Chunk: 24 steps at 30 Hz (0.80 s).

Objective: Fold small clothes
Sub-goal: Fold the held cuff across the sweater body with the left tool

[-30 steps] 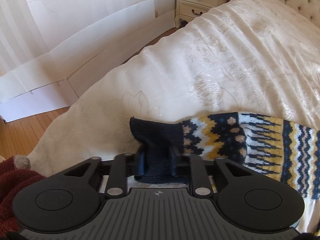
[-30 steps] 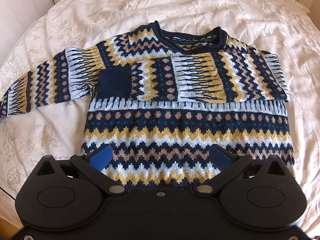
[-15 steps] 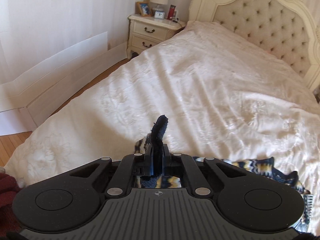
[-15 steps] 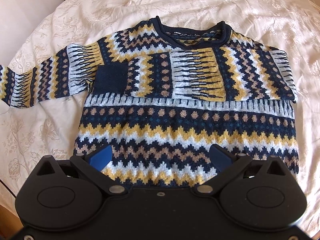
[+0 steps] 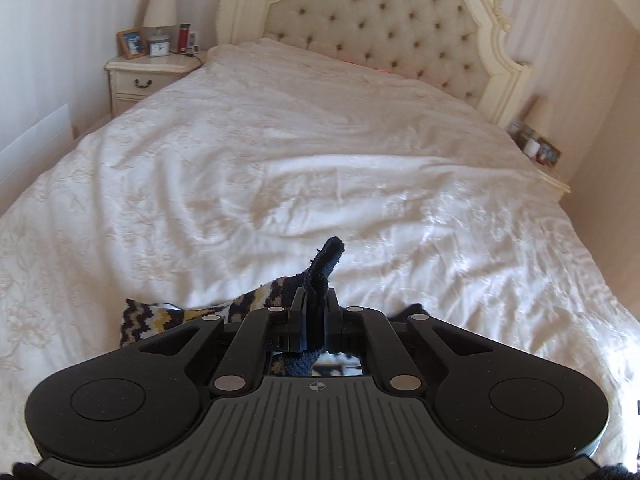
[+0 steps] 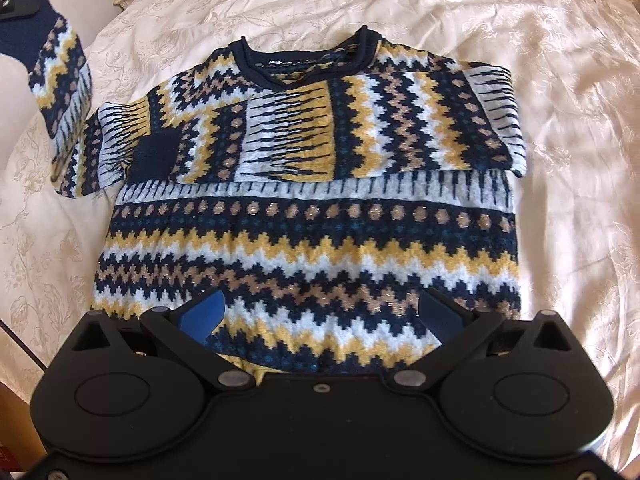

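A navy, yellow and white patterned sweater (image 6: 308, 240) lies flat, front up, on the cream bedspread (image 6: 560, 80). Its right sleeve (image 6: 288, 140) is folded across the chest. My left gripper (image 5: 315, 312) is shut on the navy cuff (image 5: 326, 264) of the other sleeve and holds it lifted off the bed. In the right wrist view that sleeve (image 6: 60, 76) hangs in the air at the upper left. My right gripper (image 6: 320, 312) is open and empty, hovering over the sweater's hem.
A tufted headboard (image 5: 380, 28) stands at the far end of the bed. A nightstand (image 5: 148, 76) with a lamp and small items is at the far left, another (image 5: 540, 152) at the far right.
My left gripper has lifted the sleeve cuff off the bed and swung it up and toward the sweater body. My right gripper has stayed open over the hem.
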Tool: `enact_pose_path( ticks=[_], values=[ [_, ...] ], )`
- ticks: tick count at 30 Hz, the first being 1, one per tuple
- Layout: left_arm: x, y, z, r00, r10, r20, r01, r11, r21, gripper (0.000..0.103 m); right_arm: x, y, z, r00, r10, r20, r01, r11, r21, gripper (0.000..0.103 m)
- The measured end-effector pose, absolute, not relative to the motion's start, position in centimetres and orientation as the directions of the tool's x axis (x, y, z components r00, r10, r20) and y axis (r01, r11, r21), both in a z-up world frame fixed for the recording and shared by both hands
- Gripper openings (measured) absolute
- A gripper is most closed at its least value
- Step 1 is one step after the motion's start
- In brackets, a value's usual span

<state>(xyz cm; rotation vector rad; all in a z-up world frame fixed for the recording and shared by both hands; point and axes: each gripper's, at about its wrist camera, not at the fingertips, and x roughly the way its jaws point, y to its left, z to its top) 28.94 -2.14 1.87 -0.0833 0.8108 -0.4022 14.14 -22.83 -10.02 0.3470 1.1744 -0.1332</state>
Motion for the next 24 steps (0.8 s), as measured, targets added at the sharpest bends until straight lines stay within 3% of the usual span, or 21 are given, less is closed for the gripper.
enact_pose_path(
  ticks=[8,18,20,22,24],
  values=[
    [25.9,-13.3,-0.8,0.493,-0.489,-0.719,0.422,0.858,-0.294,0.007,11.7,-28.2,-9.9,0.406,0.071,-0.911,0.333,0.917,0.219,0.102],
    [23.5,-21.8,-5.0,0.361,-0.514,-0.778,0.500,0.811,-0.304,0.008,9.7,-32.6,-10.9,0.397,0.060,-0.916,0.414,0.879,0.237,0.102],
    [23.3,-22.4,-5.7,0.321,-0.540,-0.778,0.516,0.789,-0.334,0.014,9.7,-33.1,-11.2,0.394,0.060,-0.917,0.422,0.875,0.238,0.102],
    [23.1,-22.6,-6.0,0.280,-0.572,-0.771,0.529,0.762,-0.373,0.041,9.6,-33.3,-11.4,0.389,0.055,-0.919,0.430,0.872,0.234,0.102],
    [22.8,-22.5,-6.1,0.267,-0.586,-0.765,0.533,0.752,-0.389,0.044,9.8,-33.4,-11.6,0.387,0.049,-0.921,0.438,0.869,0.231,0.102]
  ],
)
